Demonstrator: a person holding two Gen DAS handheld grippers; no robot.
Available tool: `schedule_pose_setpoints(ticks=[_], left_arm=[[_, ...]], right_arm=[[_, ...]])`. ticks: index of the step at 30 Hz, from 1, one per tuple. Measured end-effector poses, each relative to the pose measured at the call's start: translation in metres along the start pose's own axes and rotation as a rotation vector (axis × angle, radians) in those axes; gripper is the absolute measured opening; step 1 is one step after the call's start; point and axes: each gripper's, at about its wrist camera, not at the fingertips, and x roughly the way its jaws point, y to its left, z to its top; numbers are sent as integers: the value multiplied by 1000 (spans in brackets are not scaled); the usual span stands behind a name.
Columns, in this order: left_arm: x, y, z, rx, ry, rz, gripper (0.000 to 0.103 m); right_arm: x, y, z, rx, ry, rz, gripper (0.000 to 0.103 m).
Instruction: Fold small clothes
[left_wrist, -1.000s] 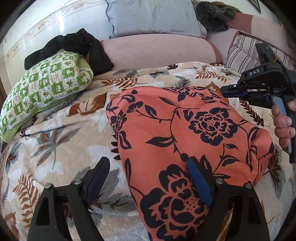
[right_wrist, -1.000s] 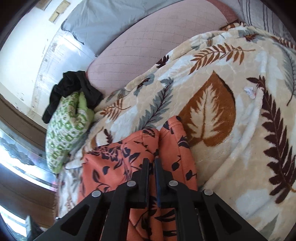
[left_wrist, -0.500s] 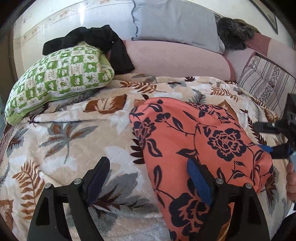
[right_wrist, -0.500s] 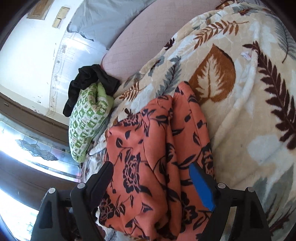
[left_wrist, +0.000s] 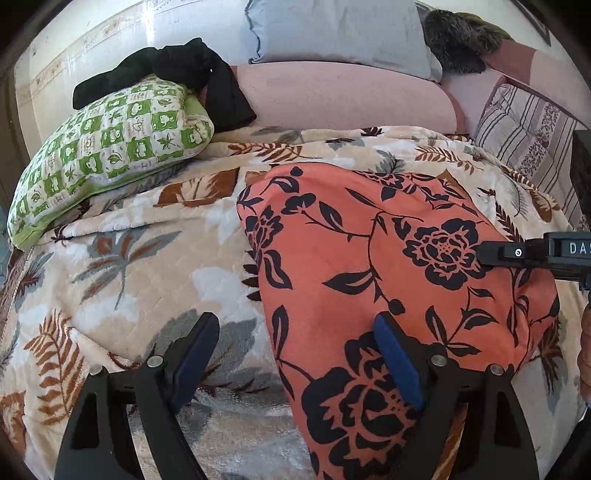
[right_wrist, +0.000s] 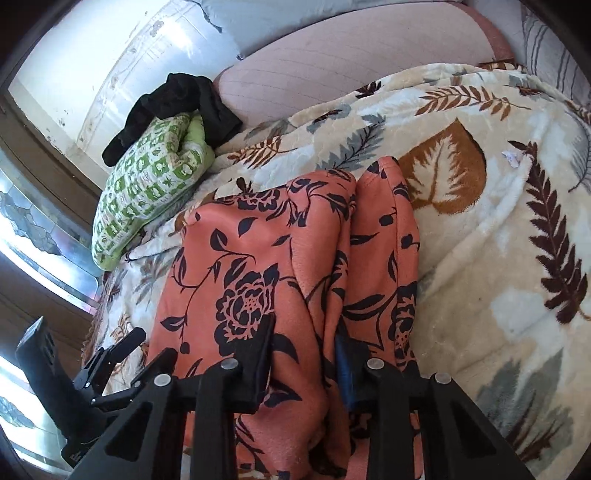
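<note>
An orange garment with black flowers (left_wrist: 388, 266) lies folded on the leaf-patterned blanket (left_wrist: 129, 266). My left gripper (left_wrist: 295, 354) is open and wide over its near left edge, one finger above the cloth and the other above the blanket. In the right wrist view the orange garment (right_wrist: 251, 266) has a raised fold running down its middle. My right gripper (right_wrist: 304, 354) is closing its jaws around that fold, with cloth filling the gap between them. The right gripper's body (left_wrist: 517, 254) shows at the right edge of the left wrist view.
A green checked pillow (left_wrist: 107, 155) with a black garment (left_wrist: 177, 70) on it lies at the back left. A pink bolster (left_wrist: 332, 96) and a grey pillow (left_wrist: 332, 29) line the head of the bed. A striped cushion (left_wrist: 524, 136) sits at the right.
My right gripper let go of the garment, opened wide, shifted along it and now has its jaws narrowed around a middle fold. The left gripper stays open over the near edge.
</note>
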Motion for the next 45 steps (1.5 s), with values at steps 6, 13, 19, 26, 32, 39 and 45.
schedule_pose_setpoints(ticks=[6,13,19,26,32,39,45], left_arm=[[8,10,1,-67,33,-55,86],[9,14,-1,-86,37,-85,86],[10,18,-1,-107,48,-104,86],[10,17,0,-109,47,-97,86],[-5,17,7,-95,-23,-68,86],[-14,19,10,-88,-64,-38,86],[5,6,1,-5,19,23,87]], right_arm=[[-21,-24,15,100,-116,101,46],[11,-43,30,220,-78,260,82],[33,-34,23,202,-21,320,56],[41,12,3,-31,10,194,27],[-3,25,9,-73,-183,56,20],[-21,-9,26,14,-219,-35,19],[1,-42,34,138,-19,-35,33]])
